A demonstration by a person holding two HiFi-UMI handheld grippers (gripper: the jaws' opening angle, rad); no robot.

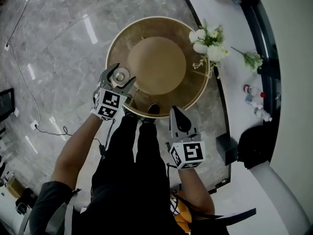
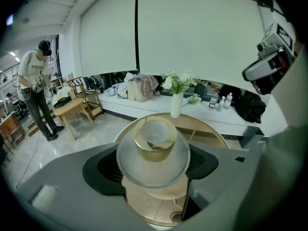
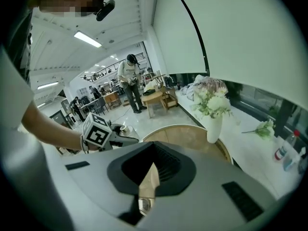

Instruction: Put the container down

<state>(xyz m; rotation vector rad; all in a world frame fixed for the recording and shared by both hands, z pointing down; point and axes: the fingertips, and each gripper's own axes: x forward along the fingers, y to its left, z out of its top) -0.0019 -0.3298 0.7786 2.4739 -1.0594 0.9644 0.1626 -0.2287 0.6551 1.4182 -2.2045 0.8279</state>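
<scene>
Dark trousers (image 1: pixel 132 170) and two bare forearms fill the 6 o'clock half of the head view, each hand gripping a tool with a marker cube. At 9 o'clock from the frame's centre, the left tool (image 1: pixel 120 77) is clamped on the container (image 1: pixel 120 75), a small clear jar with a gold top, held over the near rim of a round wooden counter (image 1: pixel 195 89) that has a raised dome in its middle. The right tool (image 1: pixel 177 110), at 5 o'clock from the dome, points at the counter's near edge with its jaws together and nothing between them. White flowers in a white vase (image 1: pixel 208 40) stand at the counter's 2 o'clock side by a white ledge (image 1: pixel 234 67), where small bottles (image 1: pixel 252 89) and a black bag (image 1: pixel 252 143) lie farther toward 4 o'clock; a thin cable (image 1: pixel 29 97) trails over the marble floor at 9 o'clock. From the left gripper view, the jar sits dead centre between the two black pads (image 2: pixel 103 170), its clear round body pressed on both sides and its gold collar facing the camera, with the counter below and beyond it and the vase at 12 o'clock. A standing person (image 2: pixel 38 90) is far off at 9 o'clock. From the right gripper view, the jaws meet, leaving only a thin sliver through which the wooden top shows; the left tool and its cube sit at 9 o'clock, the vase at 2 o'clock.
</scene>
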